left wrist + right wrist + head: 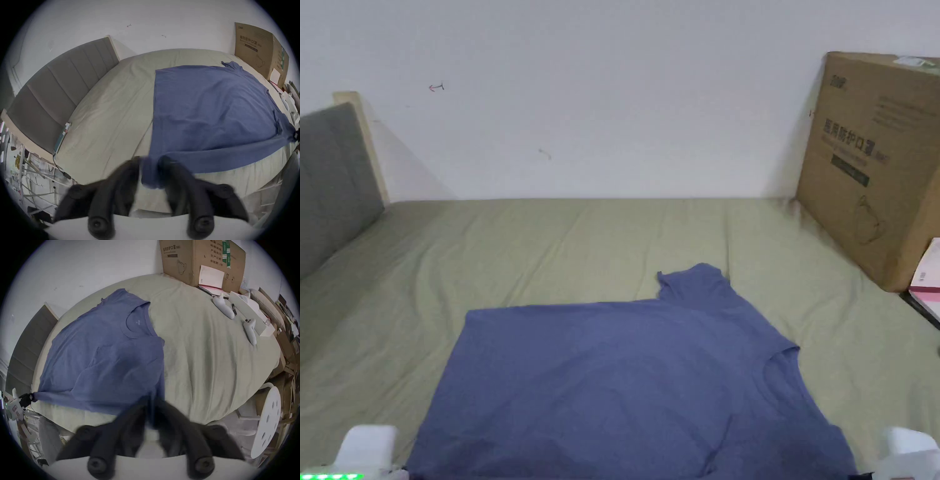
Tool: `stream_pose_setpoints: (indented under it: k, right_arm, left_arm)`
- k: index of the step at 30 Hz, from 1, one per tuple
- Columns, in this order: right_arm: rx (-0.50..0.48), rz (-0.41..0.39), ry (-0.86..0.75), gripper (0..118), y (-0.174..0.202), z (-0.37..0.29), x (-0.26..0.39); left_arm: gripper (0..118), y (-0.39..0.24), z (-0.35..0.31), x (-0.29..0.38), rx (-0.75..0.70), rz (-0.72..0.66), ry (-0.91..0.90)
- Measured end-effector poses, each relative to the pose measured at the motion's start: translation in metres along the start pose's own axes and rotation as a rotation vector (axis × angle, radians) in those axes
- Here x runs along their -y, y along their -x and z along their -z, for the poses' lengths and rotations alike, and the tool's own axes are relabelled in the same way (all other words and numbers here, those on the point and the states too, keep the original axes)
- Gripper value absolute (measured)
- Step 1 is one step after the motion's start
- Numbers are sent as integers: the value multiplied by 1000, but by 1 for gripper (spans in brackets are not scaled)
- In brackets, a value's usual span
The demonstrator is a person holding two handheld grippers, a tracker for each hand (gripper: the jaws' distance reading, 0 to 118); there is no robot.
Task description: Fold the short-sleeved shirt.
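The bed (562,250), under a pale green sheet, carries everything and runs back to the wall, with a grey headboard (331,181) on the left and a cardboard box (875,162) standing at the far right.

The blue short-sleeved shirt (625,375) lies across the near half of the bed, spread mostly flat with its neck opening toward the box side and one sleeve pointing at the wall. Its near edge is drawn taut along the front of the mattress, probably so the cloth is tensioned and smooth before a fold is carried over.

In the left gripper view, the left gripper (150,168) is clenched on the near corner at the hem end, a bunch of blue cloth pinched between its jaws. In the right gripper view, the right gripper (151,404) is likewise clamped on the near edge at the shoulder end, the fabric running up between its jaws.

There is open sheet beyond the shirt toward the wall and to the left toward the headboard, so a fold away from the person looks unobstructed. To the right, two white controllers (233,319) and a book (211,278) lie near the box, well apart from the shirt.
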State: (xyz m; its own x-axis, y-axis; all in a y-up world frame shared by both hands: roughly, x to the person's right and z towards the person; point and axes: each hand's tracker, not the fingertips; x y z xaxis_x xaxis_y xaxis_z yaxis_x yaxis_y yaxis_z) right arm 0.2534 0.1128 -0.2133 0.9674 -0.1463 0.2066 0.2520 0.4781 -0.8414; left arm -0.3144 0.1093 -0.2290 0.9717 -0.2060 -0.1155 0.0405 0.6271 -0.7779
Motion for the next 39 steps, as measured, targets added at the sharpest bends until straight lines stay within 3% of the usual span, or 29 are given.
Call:
stream_pose_setpoints:
  k: [2,3,4,5,7,8,9,10,11,13,16,17,19,20,21,24,25,26,28,30,37,38,39]
  right_arm:
    - [-1,-15,2,77,0,-5,0]
    - [-2,-21,-16,97,0,-10,1]
    - [-2,-20,-53,96,1,-17,1]
    - [-1,-16,-54,96,1,-21,1]
    - [-35,-14,-69,92,2,-31,3]
    - [-58,-23,-80,80,4,-35,5]
    - [-51,-42,-81,42,7,-39,7]
    - [-47,-75,-83,13,12,-40,11]
    - [-44,-114,-63,6,15,-37,14]
    - [-98,-138,-27,5,21,-33,23]
    - [-90,-127,-15,4,25,-28,31]
    - [-86,-122,-11,4,27,-28,32]
    - [-89,-111,3,4,26,-25,31]
    - [-87,-107,5,4,26,-25,31]
    - [-88,-106,8,4,26,-25,31]
    - [-99,-99,24,4,26,-25,28]
    - [-119,-82,34,4,25,-25,26]
    - [-136,-64,39,4,25,-25,25]
    - [-108,-92,37,4,29,-22,24]
    - [-68,-130,36,4,32,-20,24]
    - [-87,-101,51,4,25,-14,20]
    - [-81,-112,42,6,25,-14,17]
    - [-75,-112,39,25,25,-15,14]
  left_arm:
    - [73,4,-4,1,51,-54,20]
    - [95,7,-8,2,85,-76,27]
    - [104,12,-12,4,116,-108,12]
    - [105,14,-17,5,134,-128,3]
    - [88,19,-27,10,181,-163,12]
    - [64,21,-30,13,201,-179,7]
    - [23,22,-32,17,224,-180,15]
    - [0,21,-32,23,235,-179,37]
    - [0,21,-34,28,233,-175,48]
    - [0,19,-34,41,272,-188,66]
    - [0,15,-33,52,273,-178,65]
    - [6,15,-31,52,264,-161,56]
    - [57,19,-25,47,250,-138,70]
    - [79,22,-21,45,252,-144,68]
    - [93,27,-17,42,268,-156,62]
    - [96,41,0,28,272,-196,32]
    - [95,43,7,23,270,-204,36]
    - [84,46,16,18,269,-242,53]
    - [1,47,33,14,341,-294,129]
    - [3,42,46,15,341,-320,154]
    - [3,38,33,15,312,-223,143]
    - [3,38,33,14,307,-205,143]
    - [3,38,33,13,306,-200,144]
